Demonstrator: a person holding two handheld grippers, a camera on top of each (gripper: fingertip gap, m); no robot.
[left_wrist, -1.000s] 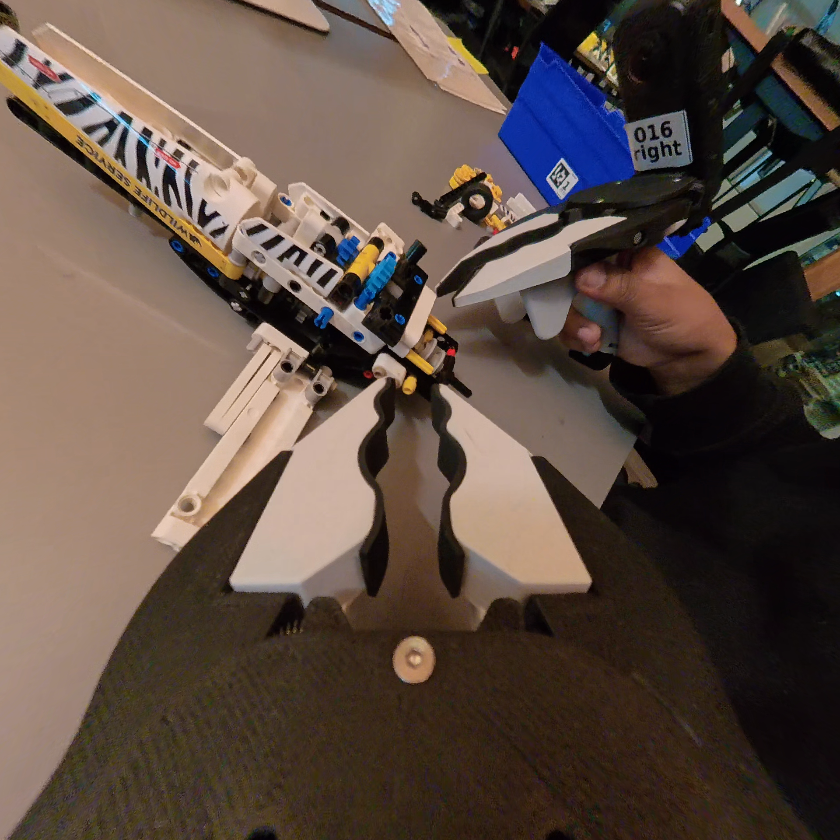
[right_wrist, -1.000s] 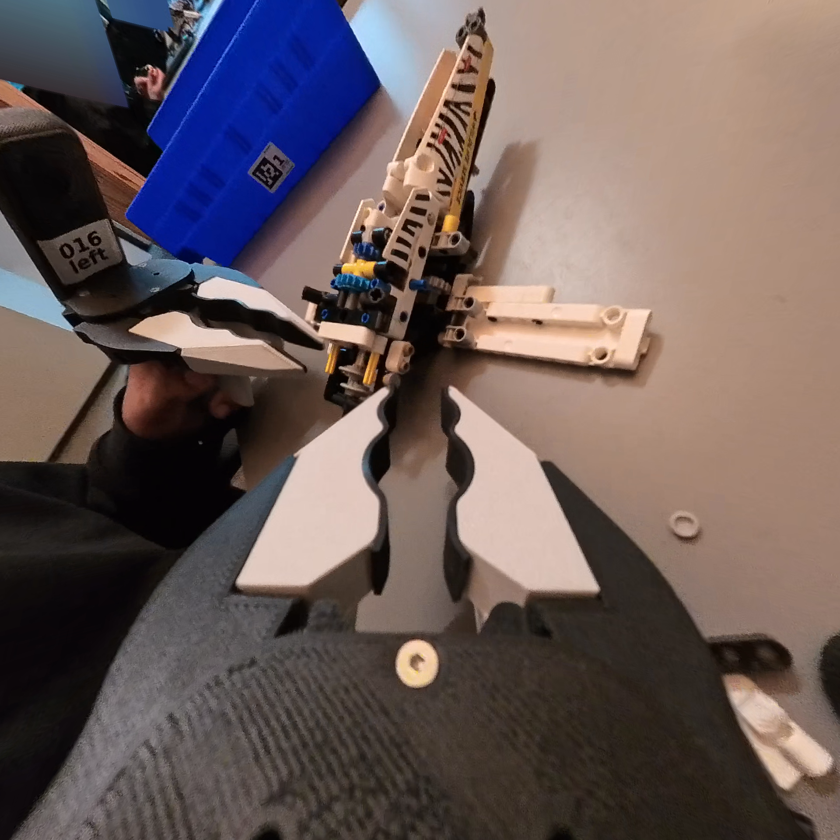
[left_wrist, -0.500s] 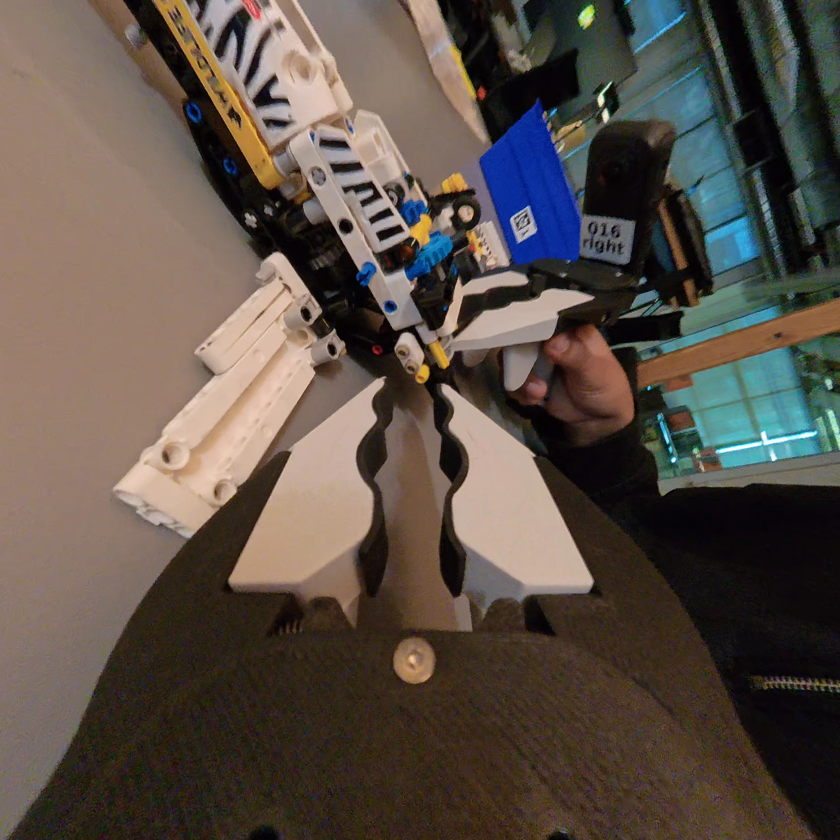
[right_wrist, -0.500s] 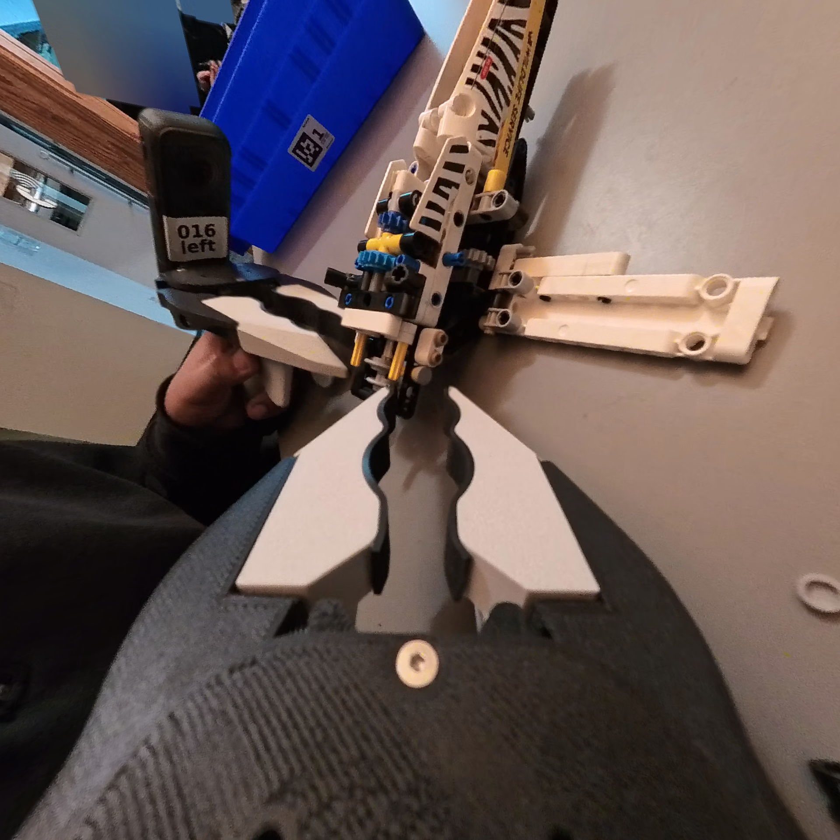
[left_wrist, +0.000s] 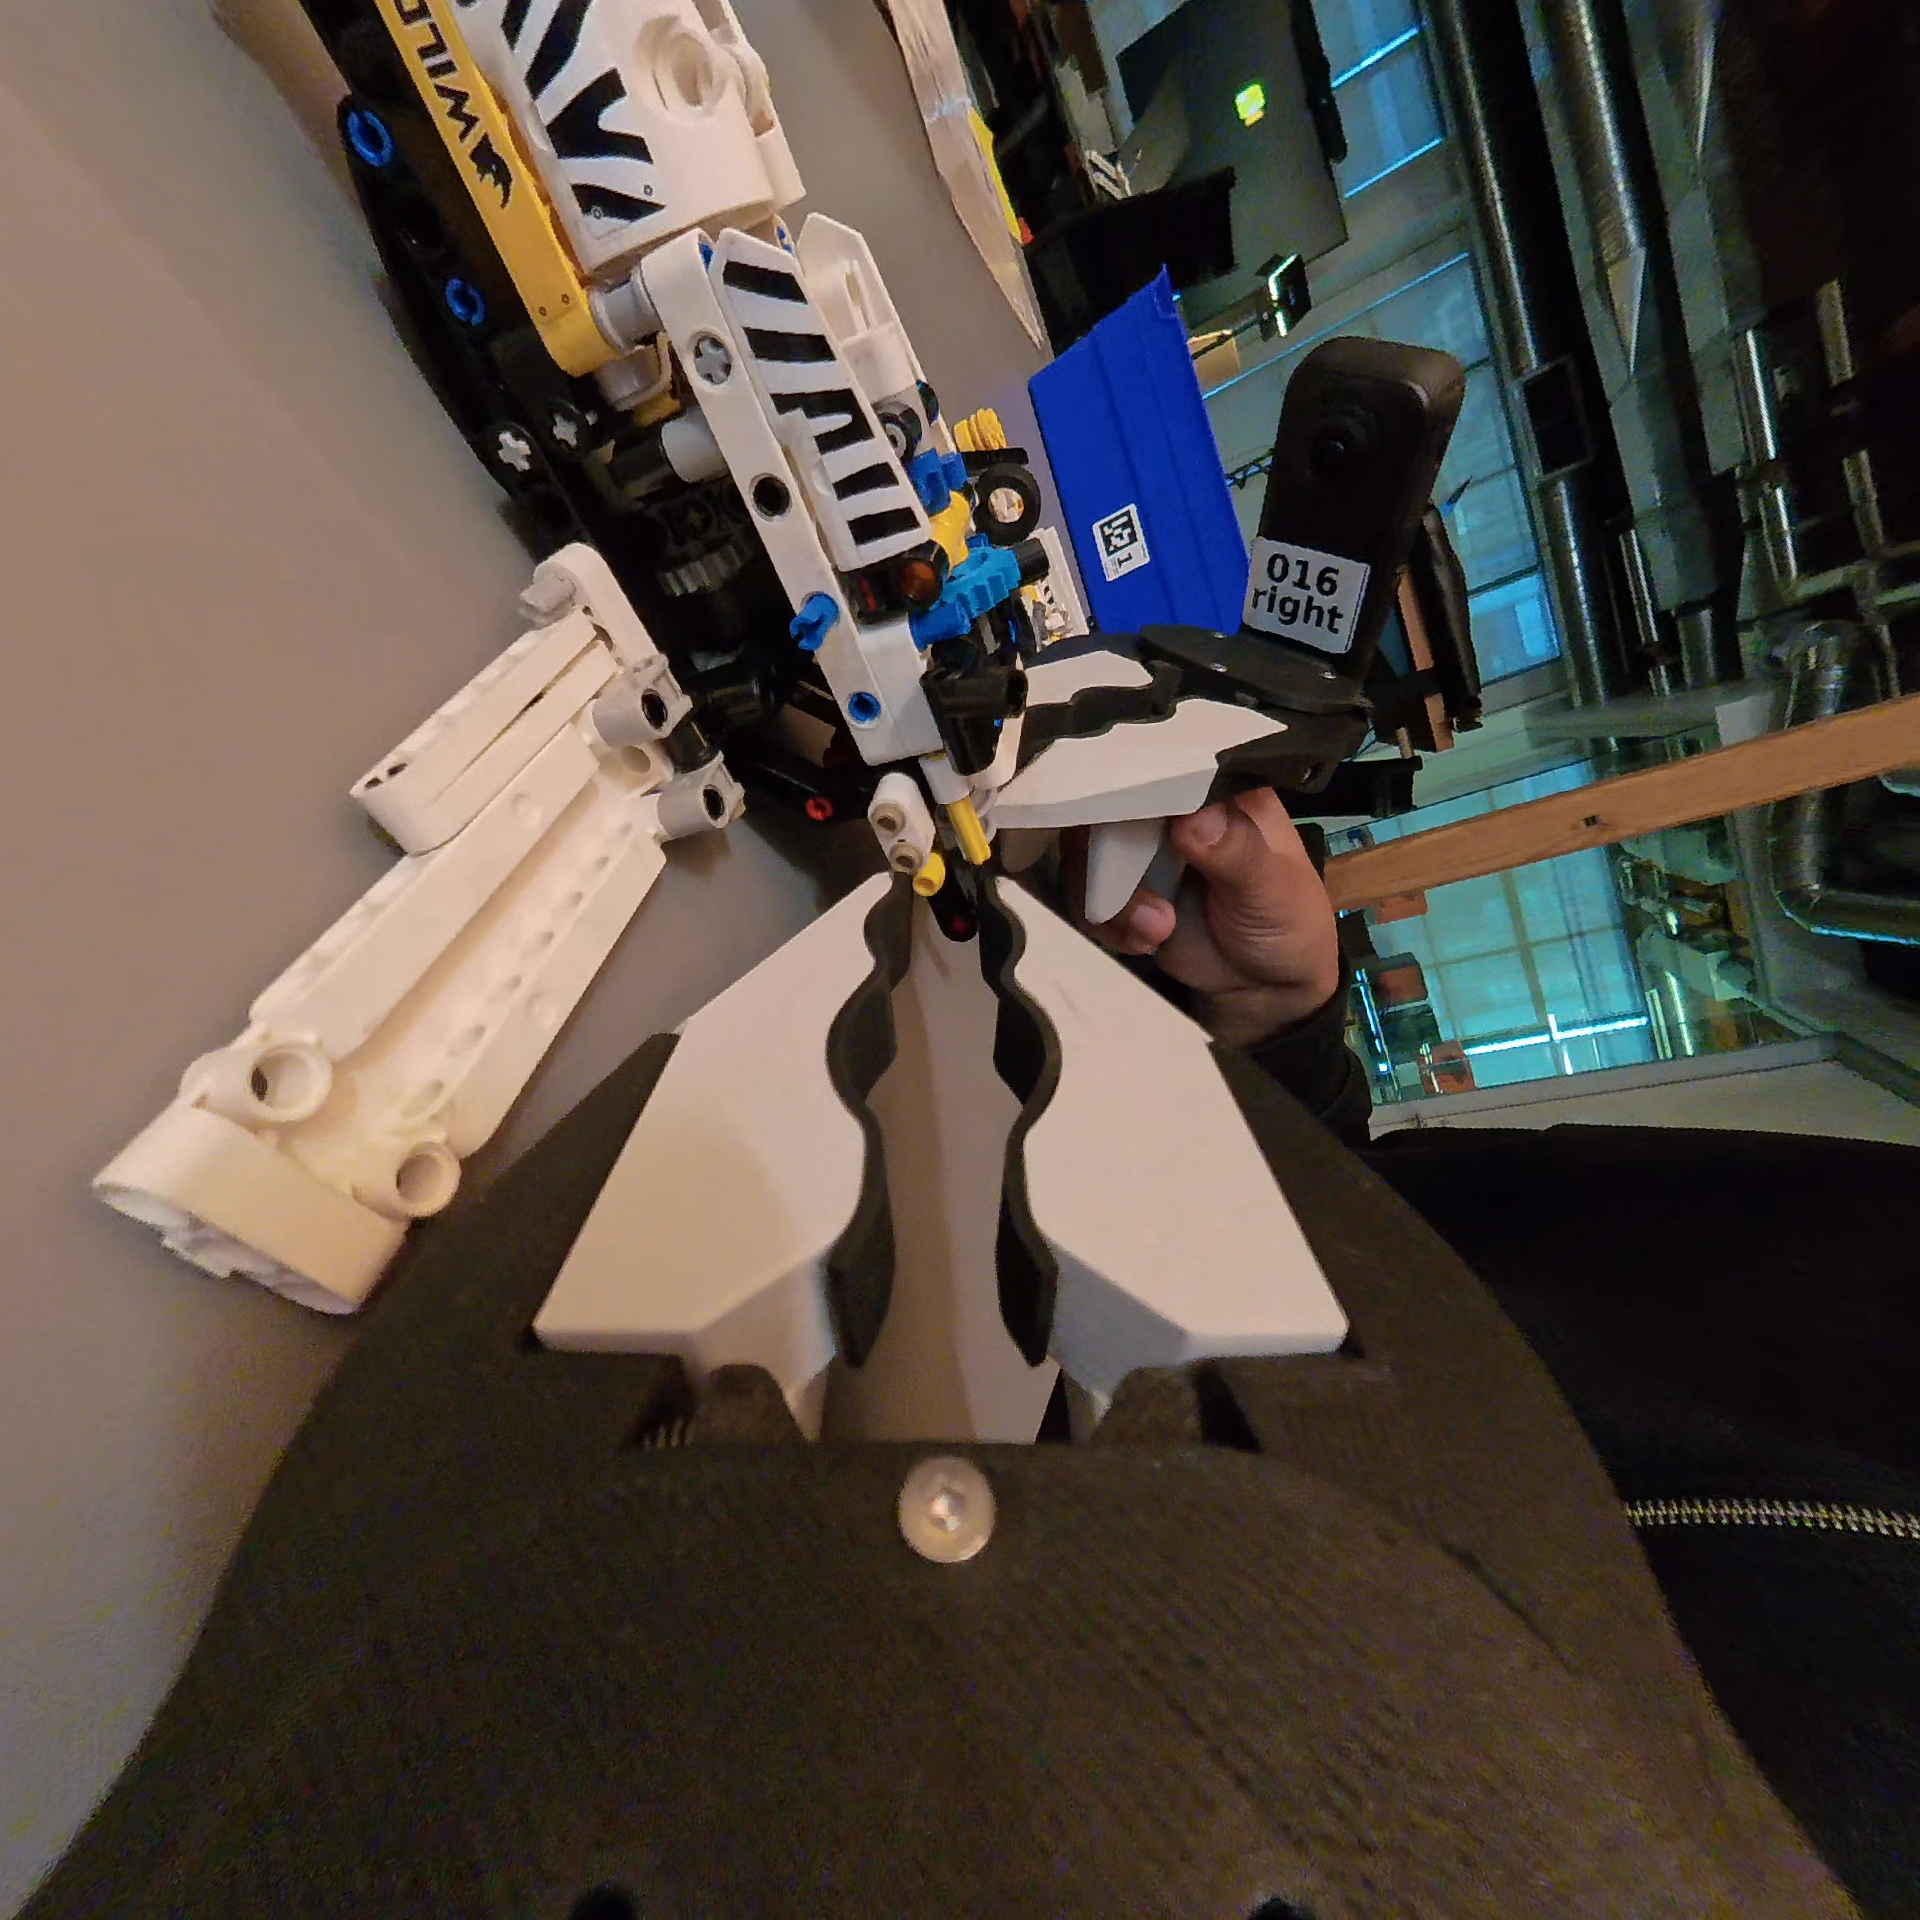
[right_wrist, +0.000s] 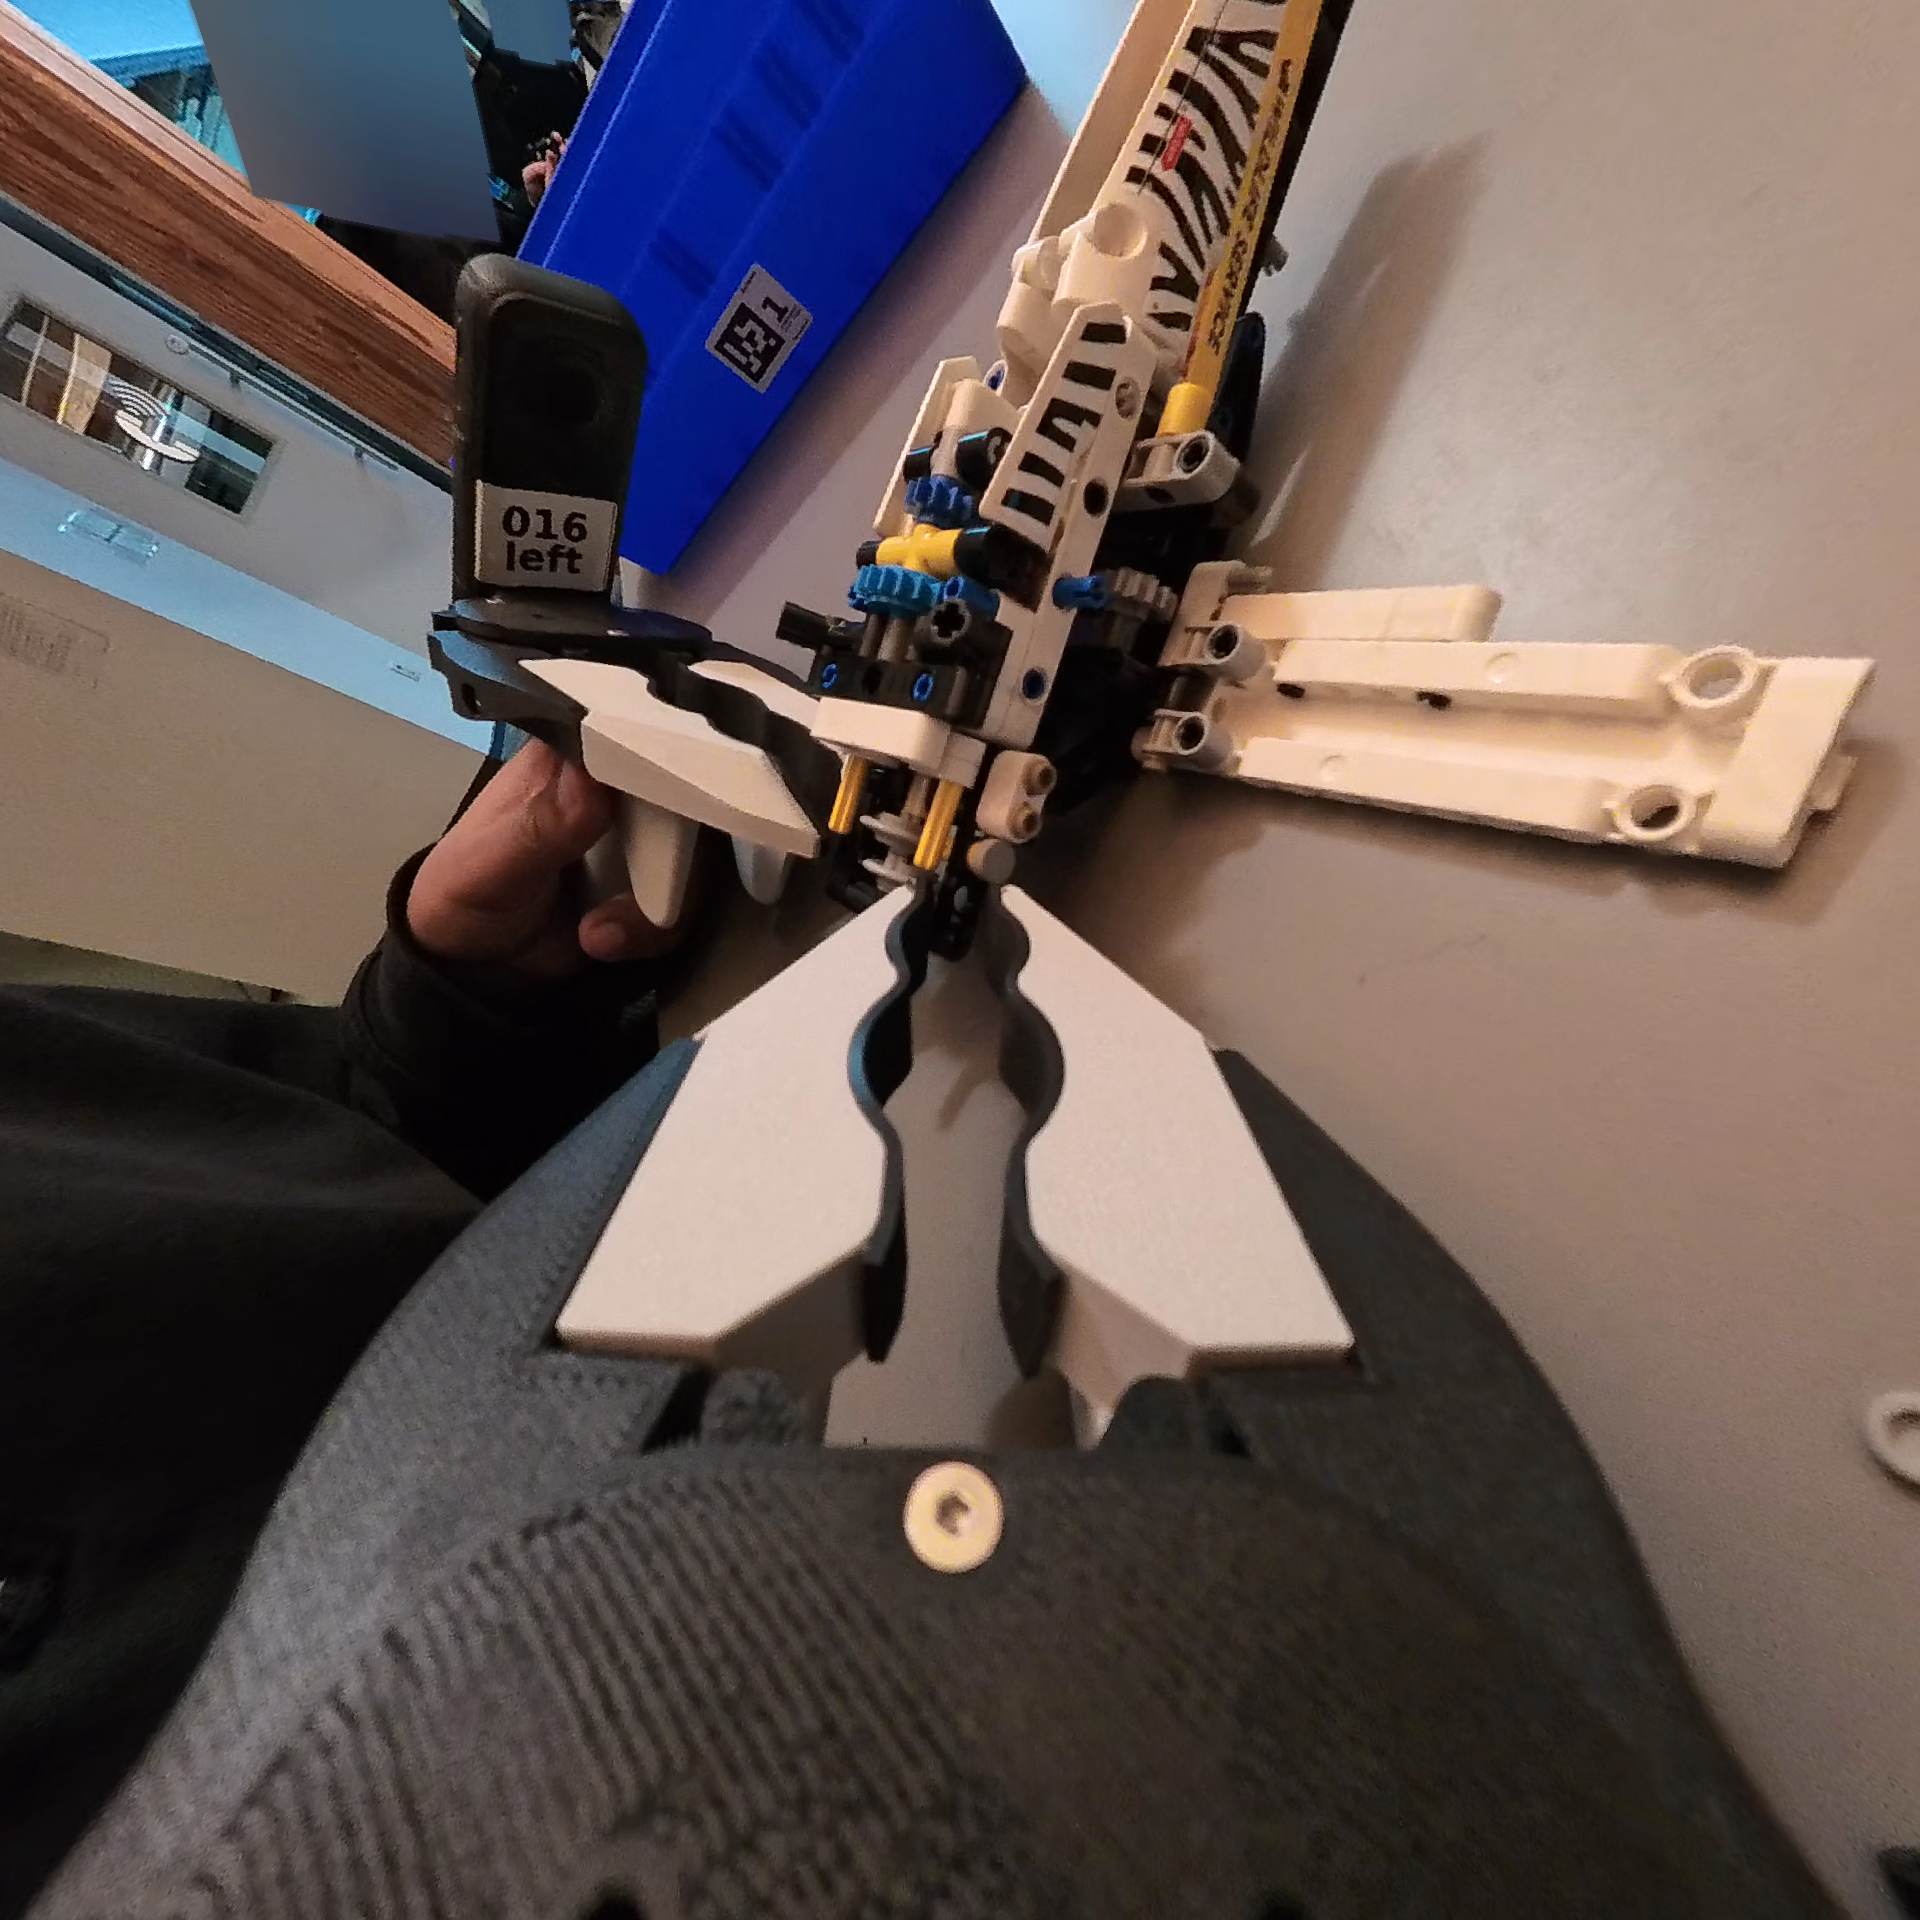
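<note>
Two grippers met at the near end of a brick-built model (left_wrist: 769, 488) with zebra-striped white panels and a yellow strip, lying on the grey desk (left_wrist: 208, 520). The left gripper (left_wrist: 940, 904), at frame centre in its own view, had its fingers closed on a small black piece with a red pin at the model's tip. The right gripper (right_wrist: 951, 920) likewise pinched a black beam end there. A white panel assembly (right_wrist: 1455, 717) stuck out to the right, joined to the model. A blue bin (right_wrist: 748, 208) stood upper left. The model looked partly built; a loose white ring (right_wrist: 1896, 1439) lay unused at the right edge.
</note>
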